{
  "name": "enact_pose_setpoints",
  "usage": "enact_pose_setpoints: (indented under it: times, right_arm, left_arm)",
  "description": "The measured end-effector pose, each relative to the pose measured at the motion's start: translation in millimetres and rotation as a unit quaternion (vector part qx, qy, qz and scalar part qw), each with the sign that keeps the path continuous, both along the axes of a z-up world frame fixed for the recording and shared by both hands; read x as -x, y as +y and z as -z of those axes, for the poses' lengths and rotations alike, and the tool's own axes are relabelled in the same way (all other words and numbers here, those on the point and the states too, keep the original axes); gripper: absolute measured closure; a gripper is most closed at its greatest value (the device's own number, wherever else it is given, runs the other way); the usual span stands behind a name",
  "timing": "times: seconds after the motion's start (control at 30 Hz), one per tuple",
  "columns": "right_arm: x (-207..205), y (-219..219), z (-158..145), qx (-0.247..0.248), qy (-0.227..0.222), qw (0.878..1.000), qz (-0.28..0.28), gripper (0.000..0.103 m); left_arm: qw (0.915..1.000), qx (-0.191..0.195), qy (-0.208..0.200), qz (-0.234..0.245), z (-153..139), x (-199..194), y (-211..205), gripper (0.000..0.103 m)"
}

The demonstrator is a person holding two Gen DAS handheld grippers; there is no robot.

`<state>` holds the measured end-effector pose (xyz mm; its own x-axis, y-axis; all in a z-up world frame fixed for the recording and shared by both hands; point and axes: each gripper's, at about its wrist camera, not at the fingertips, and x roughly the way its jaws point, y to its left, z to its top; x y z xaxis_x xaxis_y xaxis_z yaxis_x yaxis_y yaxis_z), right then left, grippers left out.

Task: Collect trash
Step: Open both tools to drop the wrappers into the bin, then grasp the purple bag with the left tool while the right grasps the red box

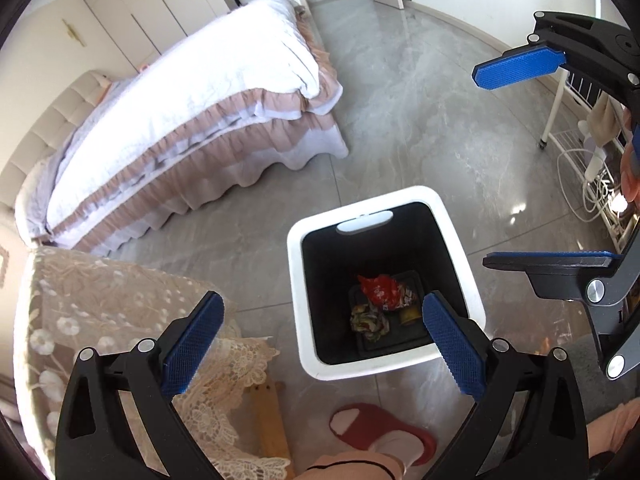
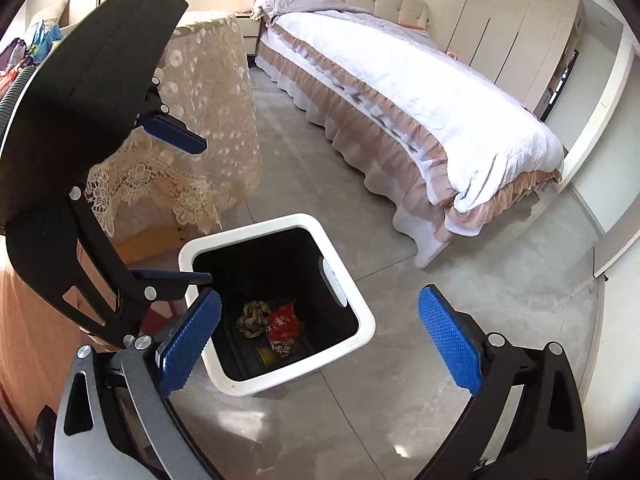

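Only my left view shows a red slipper. My left gripper and right gripper are wide open, holding nothing, above the square white plastic bin with crinkly wrappers.

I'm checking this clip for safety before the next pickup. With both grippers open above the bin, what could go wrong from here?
1. The left gripper and right gripper hang close together over the white bin; moving off, they might knock each other.
2. The lace tablecloth drapes right beside the bin, so a finger could snag it.
3. The person's slippered foot stands near the bin and could nudge it.
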<state>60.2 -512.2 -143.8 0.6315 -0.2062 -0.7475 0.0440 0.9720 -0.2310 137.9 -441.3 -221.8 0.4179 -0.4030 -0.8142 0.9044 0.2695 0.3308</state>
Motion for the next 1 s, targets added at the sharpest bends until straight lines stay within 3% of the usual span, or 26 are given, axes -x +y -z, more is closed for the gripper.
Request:
enact_pose_setpoints:
  times: [0.27,0.37,0.5,0.63,0.83,0.9,1.0]
  right_arm:
    - [2.2,34.4,-45.3,0.015,-0.061,0.998,-0.007,0.005]
    - [3.8,56.2,-62.9,0.017,-0.086,0.996,-0.029,0.005]
    - [-2.5,91.0,-80.3,0.012,-0.112,0.992,-0.062,0.005]
    - [-10.9,125.2,-94.7,-0.009,-0.138,0.986,-0.098,0.005]
    - [-34.2,185.1,-108.1,-0.059,-0.149,0.972,-0.17,0.005]
    - [-43.3,208.7,-112.8,-0.077,-0.149,0.966,-0.196,0.005]
    - [-56.9,241.0,-118.7,-0.097,-0.141,0.958,-0.229,0.005]
  left_arm:
    - [0.9921,0.059,-0.039,-0.103,-57.1,2.3,55.9,0.005]
    - [0.983,0.097,-0.056,-0.145,-82.6,6.5,89.3,0.005]
    - [0.9636,0.146,-0.074,-0.212,-113.2,6.7,141.0,0.005]
    - [0.934,0.173,-0.106,-0.294,-136.6,-3.2,198.3,0.005]
    - [0.8803,0.168,-0.166,-0.411,-163.5,-19.4,286.2,0.005]
    - [0.8612,0.166,-0.176,-0.447,-169.7,-24.6,315.2,0.005]
    - [0.8409,0.172,-0.17,-0.484,-176.5,-33.4,357.0,0.005]
